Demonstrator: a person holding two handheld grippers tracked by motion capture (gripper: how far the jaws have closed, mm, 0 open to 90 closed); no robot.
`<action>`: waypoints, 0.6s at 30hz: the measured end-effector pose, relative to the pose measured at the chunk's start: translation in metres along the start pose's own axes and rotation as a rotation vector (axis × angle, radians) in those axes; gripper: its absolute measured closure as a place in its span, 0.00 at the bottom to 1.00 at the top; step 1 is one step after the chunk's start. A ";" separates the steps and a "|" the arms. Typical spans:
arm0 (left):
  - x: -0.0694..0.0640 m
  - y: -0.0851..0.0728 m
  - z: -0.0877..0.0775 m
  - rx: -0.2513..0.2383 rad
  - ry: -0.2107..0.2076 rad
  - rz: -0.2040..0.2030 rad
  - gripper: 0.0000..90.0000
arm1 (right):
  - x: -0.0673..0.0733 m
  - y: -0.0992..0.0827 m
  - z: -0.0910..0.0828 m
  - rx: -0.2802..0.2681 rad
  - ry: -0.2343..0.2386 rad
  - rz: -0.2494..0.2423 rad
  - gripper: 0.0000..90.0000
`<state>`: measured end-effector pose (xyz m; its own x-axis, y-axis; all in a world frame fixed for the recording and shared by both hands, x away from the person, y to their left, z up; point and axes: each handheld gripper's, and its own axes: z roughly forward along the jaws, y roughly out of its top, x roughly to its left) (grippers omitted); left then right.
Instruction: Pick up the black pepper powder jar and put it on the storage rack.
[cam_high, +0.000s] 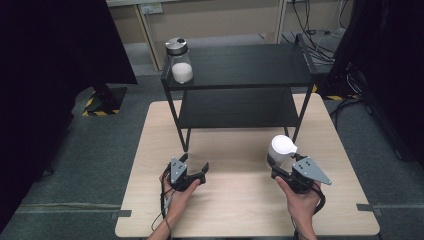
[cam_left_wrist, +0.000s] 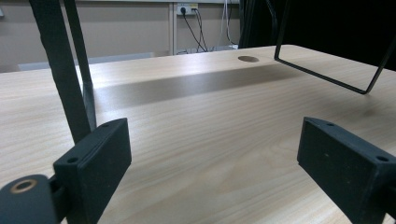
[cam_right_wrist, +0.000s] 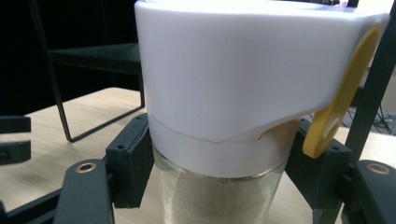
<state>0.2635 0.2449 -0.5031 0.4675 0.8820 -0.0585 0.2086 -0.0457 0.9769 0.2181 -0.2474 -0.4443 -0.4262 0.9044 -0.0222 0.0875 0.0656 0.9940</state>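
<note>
A glass jar (cam_high: 281, 147) with a white cap stands on the wooden table (cam_high: 240, 205), by the front right leg of a black two-tier shelf (cam_high: 245, 65). My right gripper (cam_high: 281, 169) is shut on it. In the right gripper view the jar (cam_right_wrist: 233, 70) has a yellow tab on the cap and pale powder inside, and the right gripper (cam_right_wrist: 219, 170) clamps the glass just under the cap. My left gripper (cam_high: 195, 161) rests low at the shelf's front left leg, open and holding nothing. The left gripper (cam_left_wrist: 212, 163) has bare wood between its jaws.
A second jar (cam_high: 179, 61) with a silver lid and white contents stands on the left end of the shelf's top tier. The shelf's leg (cam_left_wrist: 60, 70) rises close by the left jaw, and its far foot bar (cam_left_wrist: 327, 77) crosses the table. Dark curtains flank the table.
</note>
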 end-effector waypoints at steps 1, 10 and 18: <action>0.000 0.000 0.000 0.000 0.000 0.000 0.10 | 0.000 0.001 0.000 -0.002 0.000 -0.004 0.34; 0.000 0.000 0.000 0.001 0.000 0.001 0.10 | 0.000 0.014 -0.001 -0.030 -0.010 -0.007 0.34; 0.000 0.000 0.000 0.001 0.001 0.001 0.10 | -0.001 0.026 -0.001 -0.063 -0.023 -0.003 0.34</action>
<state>0.2634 0.2444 -0.5029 0.4668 0.8825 -0.0570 0.2090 -0.0475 0.9768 0.2197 -0.2472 -0.4178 -0.4057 0.9136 -0.0265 0.0295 0.0421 0.9987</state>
